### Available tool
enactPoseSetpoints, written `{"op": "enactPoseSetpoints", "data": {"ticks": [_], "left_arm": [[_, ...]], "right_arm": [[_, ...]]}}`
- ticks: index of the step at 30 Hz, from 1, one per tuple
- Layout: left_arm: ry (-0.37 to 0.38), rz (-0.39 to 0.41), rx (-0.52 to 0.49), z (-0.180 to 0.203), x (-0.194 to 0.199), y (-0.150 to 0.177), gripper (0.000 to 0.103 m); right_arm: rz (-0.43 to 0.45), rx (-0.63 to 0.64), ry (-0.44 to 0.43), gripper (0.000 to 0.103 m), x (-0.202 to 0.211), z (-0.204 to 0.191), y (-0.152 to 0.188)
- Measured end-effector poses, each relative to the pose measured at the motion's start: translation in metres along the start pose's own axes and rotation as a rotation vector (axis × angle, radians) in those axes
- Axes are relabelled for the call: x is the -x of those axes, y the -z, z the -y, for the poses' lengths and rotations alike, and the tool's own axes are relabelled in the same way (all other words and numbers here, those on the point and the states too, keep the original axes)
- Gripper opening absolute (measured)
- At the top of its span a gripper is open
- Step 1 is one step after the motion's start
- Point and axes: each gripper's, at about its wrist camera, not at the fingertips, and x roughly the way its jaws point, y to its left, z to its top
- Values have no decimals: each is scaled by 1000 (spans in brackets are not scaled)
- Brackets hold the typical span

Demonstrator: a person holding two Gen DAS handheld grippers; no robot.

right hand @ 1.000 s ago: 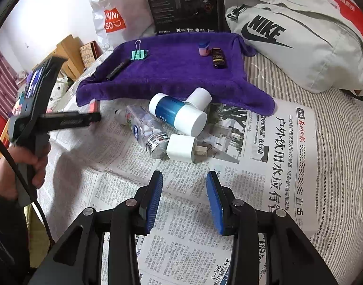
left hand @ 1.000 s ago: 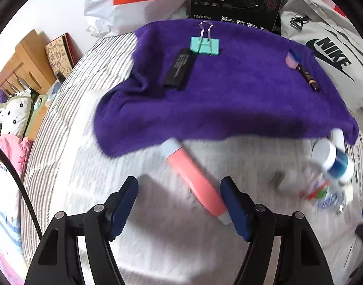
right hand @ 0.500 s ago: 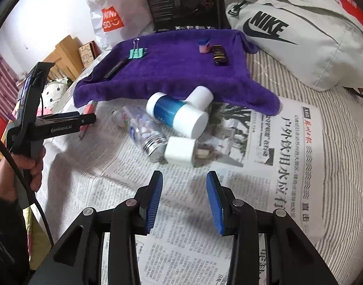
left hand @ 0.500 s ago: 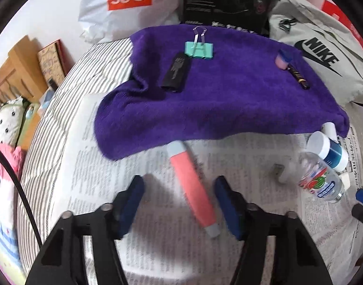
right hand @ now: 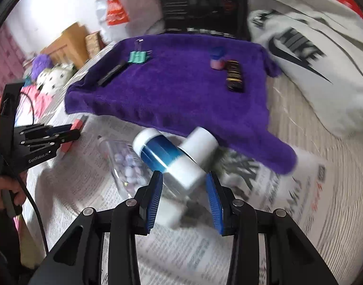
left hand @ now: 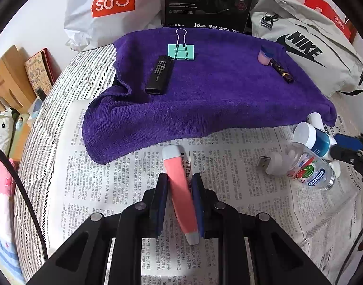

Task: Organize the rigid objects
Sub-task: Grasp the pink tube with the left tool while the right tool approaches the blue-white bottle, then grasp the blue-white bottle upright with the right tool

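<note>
**Pink bar pinched, blue bottle framed**

Where the printed newspaper (left hand: 240, 213) covers the striped bedding, the left gripper (left hand: 180, 181) has its 2 blue pads pressed against the sides of a long coral-pink bar with pale grey end caps (left hand: 180, 190), which lies on the paper just in front of the fuzzy purple towel (left hand: 217, 95). The bar's near cap pokes out behind the pads; its far cap almost meets the towel's hem.

The right gripper (right hand: 185, 200) stands apart, its ribbed blue pads either side of the white end of a glossy blue-and-white cylindrical bottle (right hand: 162, 154) lying on the newspaper (motion blur makes it impossible to say whether a pad touches it). A short white cylinder (right hand: 201, 147) rests against that bottle, and beside it lies a clear plastic bottle of pale tablets (right hand: 127, 163), its neck hidden by the pad.

On the towel lie a mint-green binder clip with wire handles (left hand: 181, 49), a flat black rectangular stick (left hand: 160, 74), a small pink-and-blue cap (left hand: 264, 55) and a dark slim tube with gold print (left hand: 282, 71). A white USB plug (left hand: 270, 165) is half hidden behind the clear bottle.
</note>
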Motion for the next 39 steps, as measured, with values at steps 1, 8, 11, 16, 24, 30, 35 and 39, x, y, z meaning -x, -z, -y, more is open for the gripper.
{"op": "enactPoseSetpoints", "data": {"ticks": [1, 8, 11, 16, 24, 30, 35, 39], "left_arm": [[0, 0, -5, -1, -1, -1, 20], [5, 1, -21, 1, -1, -2, 20], [16, 5, -21, 0, -1, -1, 20], [23, 9, -26, -2, 0, 0, 20], [36, 6, -36, -3, 1, 1, 20], [47, 7, -40, -4, 2, 2, 20], [33, 9, -51, -2, 2, 2, 20], [32, 9, -49, -2, 2, 2, 20]], "right_arm": [[-4, 20, 5, 46, -3, -2, -3], [-61, 74, -33, 52, -20, -8, -14], [-78, 87, -49, 49, -18, -13, -12], [-105, 147, -15, 49, -25, -29, -17], [-149, 226, 23, 39, -42, -44, -18], [-102, 67, 13, 38, -13, -8, -1], [-92, -46, 68, 37, 6, 26, 21], [-127, -53, 86, 37, 0, 32, 29]]}}
